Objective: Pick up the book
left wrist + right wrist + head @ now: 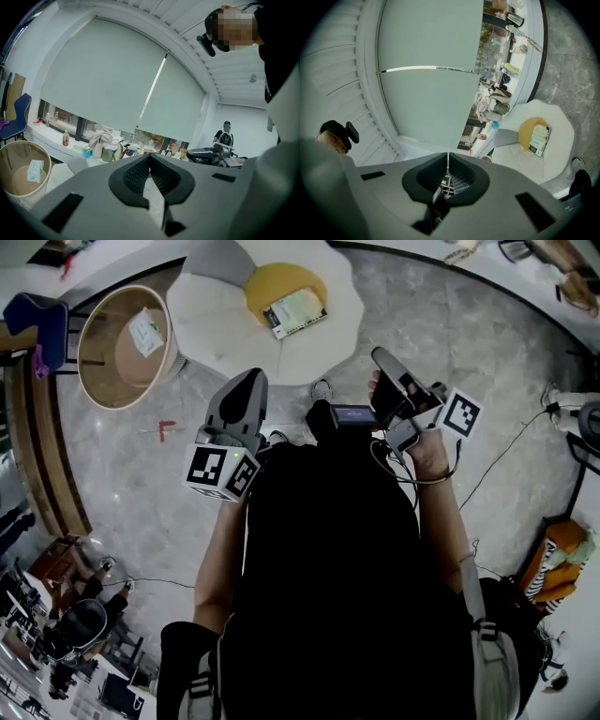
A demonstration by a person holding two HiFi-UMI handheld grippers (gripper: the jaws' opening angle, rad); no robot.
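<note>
Left gripper (pixel 251 379), right gripper (pixel 379 355): fingers clenched, empty; basket (pixel 94 362) holds packet (pixel 147 332).

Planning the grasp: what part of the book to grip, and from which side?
The near long edge of the book, approached low from the person's side. It lies flat on the yellow cushion, so only an edge fits between jaws; that edge seems to overhang the cushion's near rim, likely leaving room beneath.

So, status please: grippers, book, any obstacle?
Left gripper shut, empty. Right gripper shut, empty. Book lies on yellow cushion, untouched. Nothing visible in the way.
</note>
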